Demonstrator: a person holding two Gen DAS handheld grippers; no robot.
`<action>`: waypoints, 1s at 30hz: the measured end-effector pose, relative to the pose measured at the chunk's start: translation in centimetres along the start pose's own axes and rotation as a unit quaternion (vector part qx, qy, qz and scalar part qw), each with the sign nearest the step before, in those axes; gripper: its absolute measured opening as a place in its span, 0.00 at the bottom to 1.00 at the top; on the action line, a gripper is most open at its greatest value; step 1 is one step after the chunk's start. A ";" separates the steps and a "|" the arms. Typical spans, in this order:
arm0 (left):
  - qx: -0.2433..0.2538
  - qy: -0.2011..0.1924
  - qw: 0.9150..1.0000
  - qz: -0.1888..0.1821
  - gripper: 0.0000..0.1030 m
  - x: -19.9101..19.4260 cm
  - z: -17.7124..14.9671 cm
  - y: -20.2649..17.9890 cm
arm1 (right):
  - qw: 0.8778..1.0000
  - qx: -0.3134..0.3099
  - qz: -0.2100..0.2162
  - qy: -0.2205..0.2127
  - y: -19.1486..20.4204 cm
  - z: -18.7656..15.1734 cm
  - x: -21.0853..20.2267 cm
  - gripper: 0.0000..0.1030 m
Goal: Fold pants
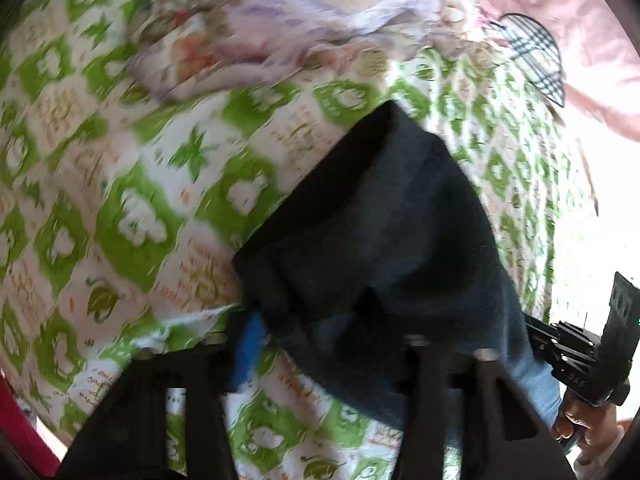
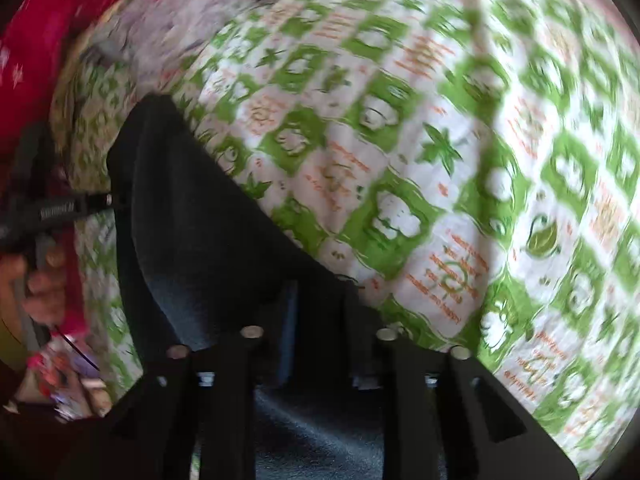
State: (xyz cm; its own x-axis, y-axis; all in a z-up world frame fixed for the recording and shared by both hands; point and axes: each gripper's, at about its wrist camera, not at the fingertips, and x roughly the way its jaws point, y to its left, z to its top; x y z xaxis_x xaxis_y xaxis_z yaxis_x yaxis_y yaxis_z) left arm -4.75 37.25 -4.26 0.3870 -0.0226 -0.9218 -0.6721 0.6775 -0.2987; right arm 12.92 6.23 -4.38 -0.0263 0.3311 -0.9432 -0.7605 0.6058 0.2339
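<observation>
The dark navy pants [image 1: 372, 240] hang as a folded length over the green and white patterned bedsheet [image 1: 140, 208]. In the left wrist view my left gripper [image 1: 316, 332] is shut on the pants' near edge, with cloth draped over the fingers. My right gripper [image 1: 576, 356] shows at the lower right there, held in a hand. In the right wrist view the pants [image 2: 192, 220] run up to the left and my right gripper [image 2: 320, 312] is shut on their near edge. My left gripper [image 2: 52, 212] shows at the left edge, touching the pants' far side. Both views are motion-blurred.
A crumpled floral cloth [image 1: 280, 20] lies at the far end of the bed. A pink cloth [image 1: 560, 20] with a dark mesh heart-shaped object [image 1: 532, 52] lies at the right. A red patterned fabric [image 2: 32, 40] is at the left of the right wrist view.
</observation>
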 end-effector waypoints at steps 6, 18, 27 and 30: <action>0.045 -0.061 0.994 -0.077 0.16 -5.2 -0.5 -0.7 | 0.990 -0.056 -0.090 -0.094 2.7 -0.8 -5.9 0.09; 0.154 -0.065 0.985 -0.039 0.16 -3.5 -0.5 -1.5 | 0.988 0.036 -0.133 -0.073 2.1 1.2 -0.7 0.09; 0.200 -0.058 0.977 0.039 0.41 -2.3 -0.7 -1.7 | 0.976 0.104 -0.185 -0.057 2.1 0.8 -2.9 0.29; 0.183 -0.076 0.980 0.029 0.47 -4.4 -0.1 -1.1 | 0.971 0.122 -0.198 -0.062 2.2 -0.3 -4.7 0.42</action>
State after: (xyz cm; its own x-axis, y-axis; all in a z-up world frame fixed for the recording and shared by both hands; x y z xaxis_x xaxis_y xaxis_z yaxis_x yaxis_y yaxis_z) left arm -5.77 36.47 0.14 0.4637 0.1147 -0.8785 -0.4348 0.8934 -0.1129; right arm 11.19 5.78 0.51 0.3264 0.1132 -0.9384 -0.5189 0.8513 -0.0778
